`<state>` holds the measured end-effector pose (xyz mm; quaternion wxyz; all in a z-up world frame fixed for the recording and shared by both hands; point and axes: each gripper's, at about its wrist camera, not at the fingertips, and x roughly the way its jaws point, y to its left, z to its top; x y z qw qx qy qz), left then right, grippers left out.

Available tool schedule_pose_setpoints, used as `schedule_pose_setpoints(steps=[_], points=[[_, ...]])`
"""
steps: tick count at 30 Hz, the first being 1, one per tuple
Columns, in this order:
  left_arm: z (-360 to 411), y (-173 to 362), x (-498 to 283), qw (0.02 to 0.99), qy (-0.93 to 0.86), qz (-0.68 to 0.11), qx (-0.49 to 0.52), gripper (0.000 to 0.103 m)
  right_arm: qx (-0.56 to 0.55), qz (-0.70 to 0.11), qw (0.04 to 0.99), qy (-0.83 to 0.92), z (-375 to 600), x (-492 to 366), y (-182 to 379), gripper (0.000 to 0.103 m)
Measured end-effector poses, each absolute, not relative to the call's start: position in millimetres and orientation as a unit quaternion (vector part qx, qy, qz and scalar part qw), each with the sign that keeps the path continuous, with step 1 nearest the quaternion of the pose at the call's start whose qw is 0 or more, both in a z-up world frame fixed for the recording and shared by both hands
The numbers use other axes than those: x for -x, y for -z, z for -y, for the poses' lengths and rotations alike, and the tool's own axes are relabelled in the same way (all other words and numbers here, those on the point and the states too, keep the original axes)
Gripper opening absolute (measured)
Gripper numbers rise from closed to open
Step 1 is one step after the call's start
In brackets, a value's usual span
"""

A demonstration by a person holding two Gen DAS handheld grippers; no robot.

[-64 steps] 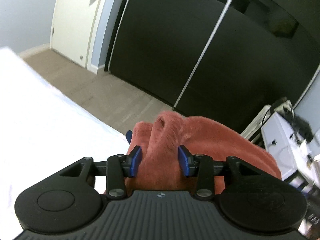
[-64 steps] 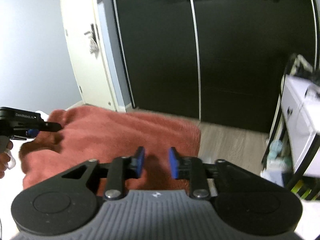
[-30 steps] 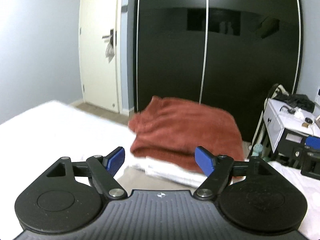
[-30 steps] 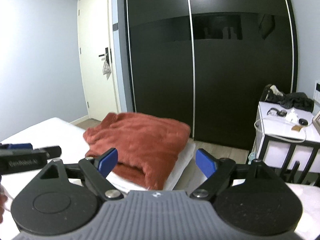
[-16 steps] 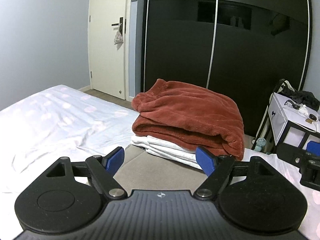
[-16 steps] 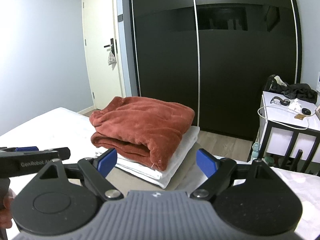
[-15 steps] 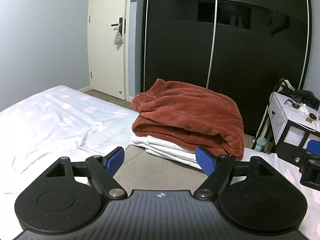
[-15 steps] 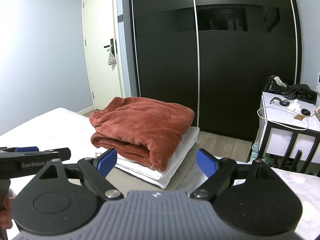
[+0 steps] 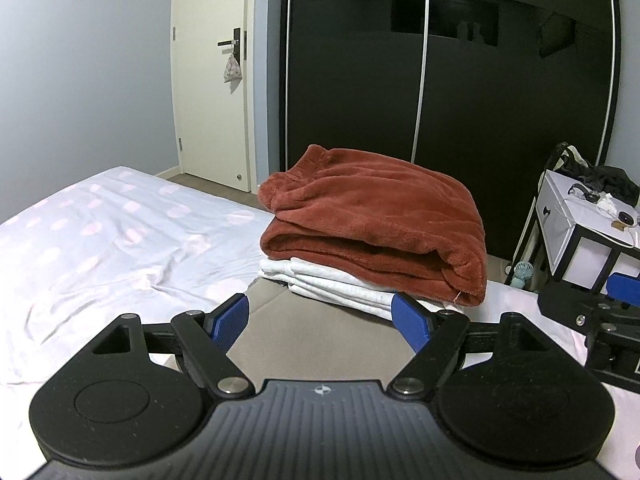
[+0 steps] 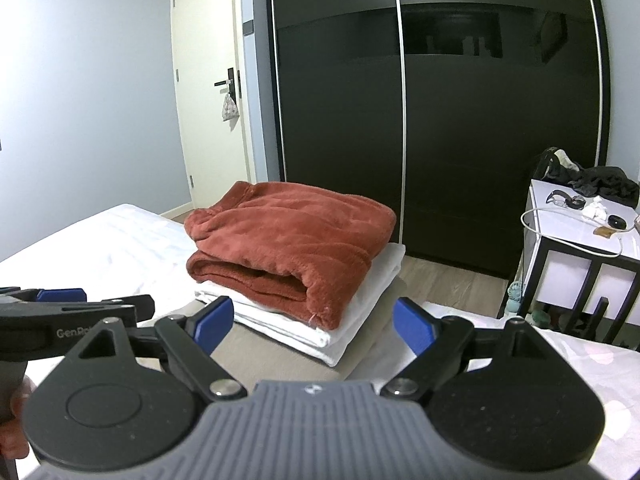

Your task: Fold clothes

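Released rust fleece (image 9: pixel 372 216), beige garment (image 9: pixel 312 340) half-hidden

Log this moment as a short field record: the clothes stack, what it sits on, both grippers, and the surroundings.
top of stack: rust fleece garment, folded
beneath it: white folded clothes
base layer: beige cloth spread on the bed
left gripper: open, holds nothing, short of the stack
right gripper: open, holds nothing
background: black wardrobe, white side table, door

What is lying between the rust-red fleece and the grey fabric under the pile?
Folded white cloth lies between the rust-red fleece and the grey fabric; the right wrist view shows this best, and the left wrist view agrees.
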<state>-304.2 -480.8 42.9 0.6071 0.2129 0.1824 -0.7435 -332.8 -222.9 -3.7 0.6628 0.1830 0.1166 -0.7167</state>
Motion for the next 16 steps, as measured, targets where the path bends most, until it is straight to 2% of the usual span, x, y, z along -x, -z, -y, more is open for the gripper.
schedule_pose_setpoints(steps=[16], points=[[480.7,-41.5,305.8,0.604,0.743,-0.183,-0.222,0.078,-0.186,-0.118,0.665,0.713,223.0,330.4,6.3,0.089]])
